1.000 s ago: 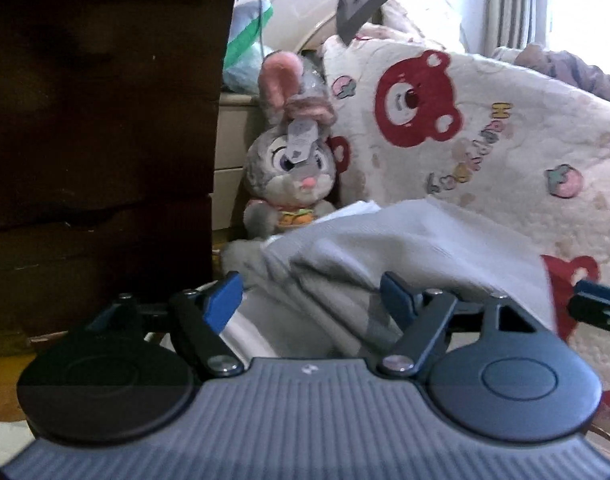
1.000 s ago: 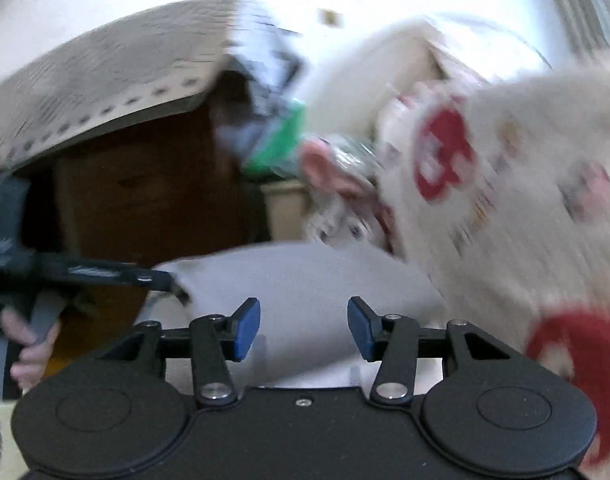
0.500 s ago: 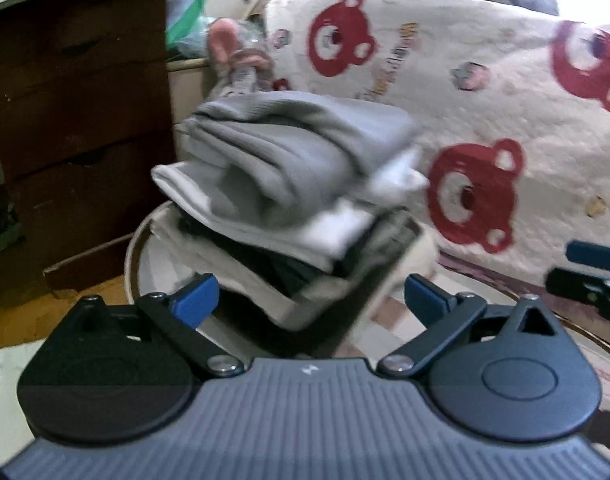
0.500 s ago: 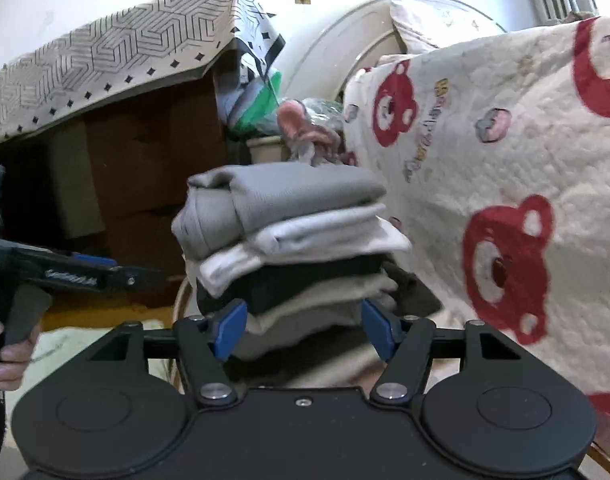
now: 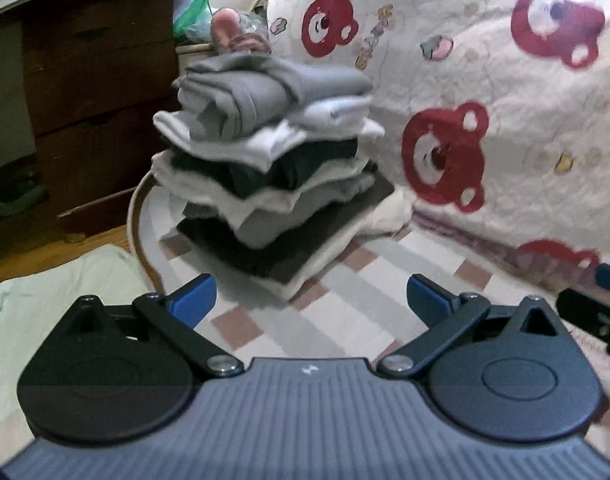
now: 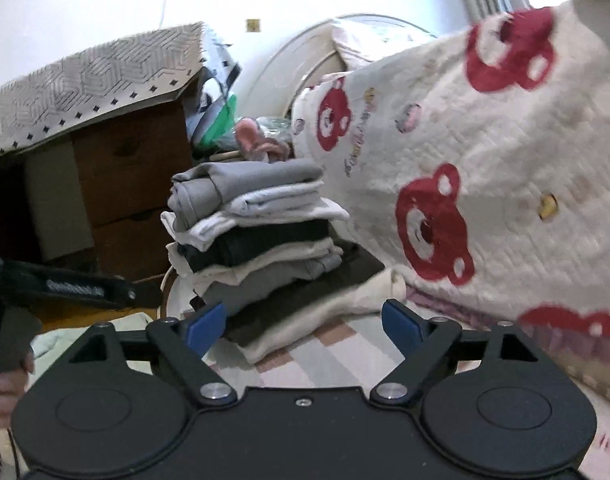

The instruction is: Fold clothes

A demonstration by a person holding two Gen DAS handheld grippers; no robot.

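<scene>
A stack of folded clothes (image 5: 273, 168) (image 6: 261, 240) stands on a checked cloth surface (image 5: 329, 312), with a folded grey garment (image 5: 265, 88) (image 6: 241, 184) on top. My left gripper (image 5: 311, 296) is open and empty, a short way back from the stack and lower than its top. My right gripper (image 6: 303, 322) is also back from the stack; its jaws are opening and nothing is between them. A pale green garment (image 5: 61, 292) (image 6: 73, 340) lies flat at the lower left. In the right wrist view a hand (image 6: 5, 388) holds the left gripper's handle at the left edge.
A quilt with red bears (image 5: 485, 100) (image 6: 485, 200) hangs close behind and to the right of the stack. A dark wooden chest of drawers (image 5: 97, 80) under a patterned cloth (image 6: 85, 80) stands to the left. A plush toy's pink ear (image 5: 225, 28) shows behind the stack.
Both grippers have drawn back and down from the grey garment, which now lies on top of the stack. Both pairs of jaws stand wider than before.
</scene>
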